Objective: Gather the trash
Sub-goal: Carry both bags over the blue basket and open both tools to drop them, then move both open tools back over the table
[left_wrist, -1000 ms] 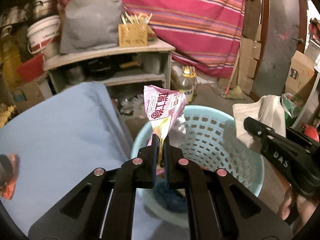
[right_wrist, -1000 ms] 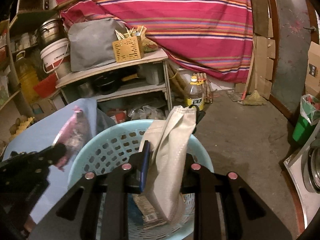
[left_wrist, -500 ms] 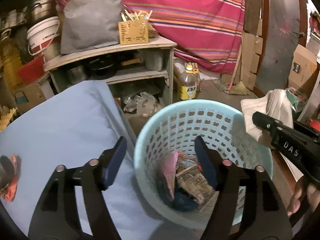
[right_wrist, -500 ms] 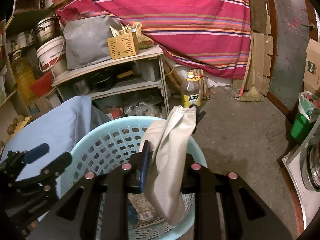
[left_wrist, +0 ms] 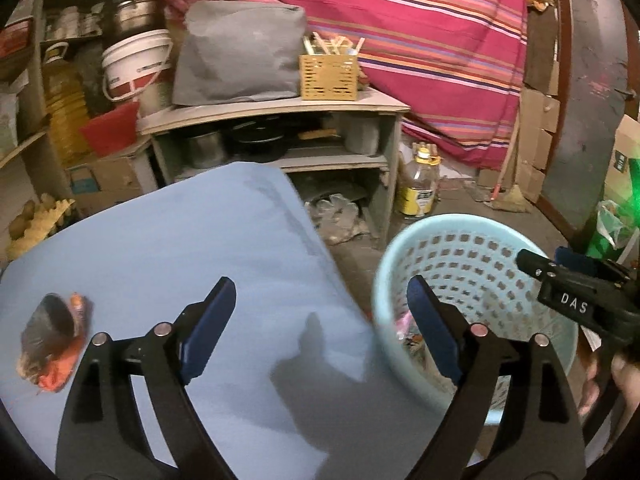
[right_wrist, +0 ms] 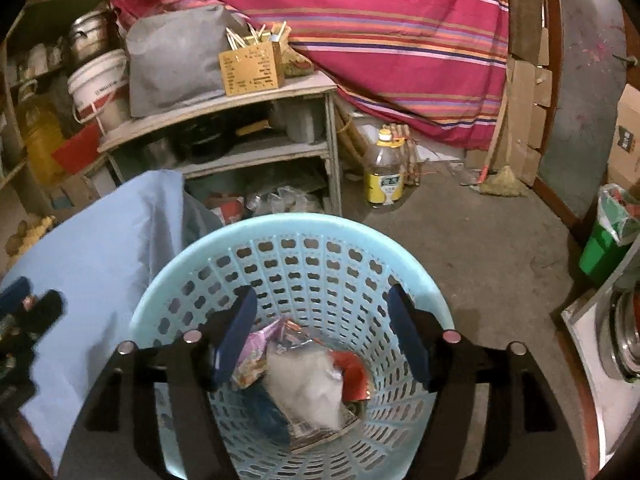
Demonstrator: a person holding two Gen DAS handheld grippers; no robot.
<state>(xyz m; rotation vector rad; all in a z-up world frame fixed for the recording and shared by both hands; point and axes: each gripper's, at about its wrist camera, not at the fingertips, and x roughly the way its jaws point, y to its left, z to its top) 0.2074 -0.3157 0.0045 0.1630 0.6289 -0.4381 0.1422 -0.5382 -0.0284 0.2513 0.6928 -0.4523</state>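
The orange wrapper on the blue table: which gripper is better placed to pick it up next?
Probably the left gripper. Its opening fingers are empty and above the blue table, with the orange wrapper nearby. The right gripper, also opening and empty, hangs over the basket.

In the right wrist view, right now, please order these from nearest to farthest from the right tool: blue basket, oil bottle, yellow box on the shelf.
1. Blue basket: directly under the right tool, which is opening with nothing between its pads.
2. Oil bottle: on the floor beyond the basket, slightly right.
3. Yellow box: on the shelf top, farther back, to the left.
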